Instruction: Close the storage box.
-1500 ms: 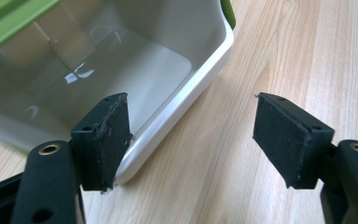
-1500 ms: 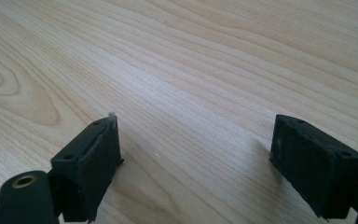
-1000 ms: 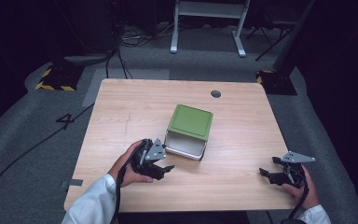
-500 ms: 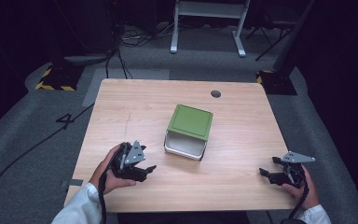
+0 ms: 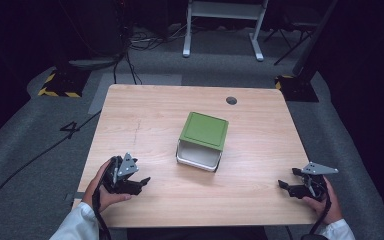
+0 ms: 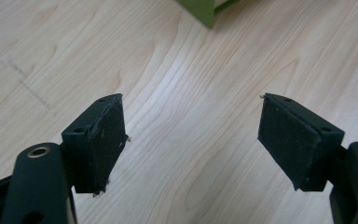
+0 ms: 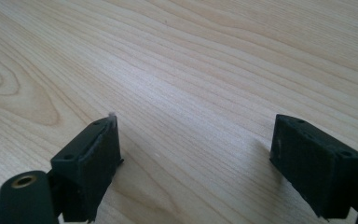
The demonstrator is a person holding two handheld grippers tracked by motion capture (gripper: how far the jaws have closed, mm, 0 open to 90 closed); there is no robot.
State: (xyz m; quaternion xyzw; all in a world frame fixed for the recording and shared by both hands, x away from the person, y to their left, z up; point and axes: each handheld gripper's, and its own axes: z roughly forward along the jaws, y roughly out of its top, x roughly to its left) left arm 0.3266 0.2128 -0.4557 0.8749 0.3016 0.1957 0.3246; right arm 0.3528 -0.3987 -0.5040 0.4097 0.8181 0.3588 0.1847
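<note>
A box [image 5: 204, 131] with a green top and a pale front side stands at the middle of the wooden table [image 5: 145, 115]. My left gripper [image 5: 141, 184] rests low near the front left edge, well left of the box, pointing right. Its jaws have just been opening and hold nothing. In the left gripper view the left gripper [image 6: 191, 99] stands wide over bare wood, with a green corner of the box [image 6: 205, 9] at the top. My right gripper [image 5: 286, 179] sits near the front right corner, open; in the right gripper view the right gripper [image 7: 196, 120] frames bare wood.
A small dark round hole [image 5: 231, 100] lies in the table's far right part. Beyond the table are cables on the grey floor [image 5: 40, 150], a white metal stand [image 5: 220, 30], and a yellow-black striped base [image 5: 57, 90] at the far left.
My left gripper has drawn away from the box, moving left and toward the near edge, and sits lower. The right gripper and the box have not moved.
</note>
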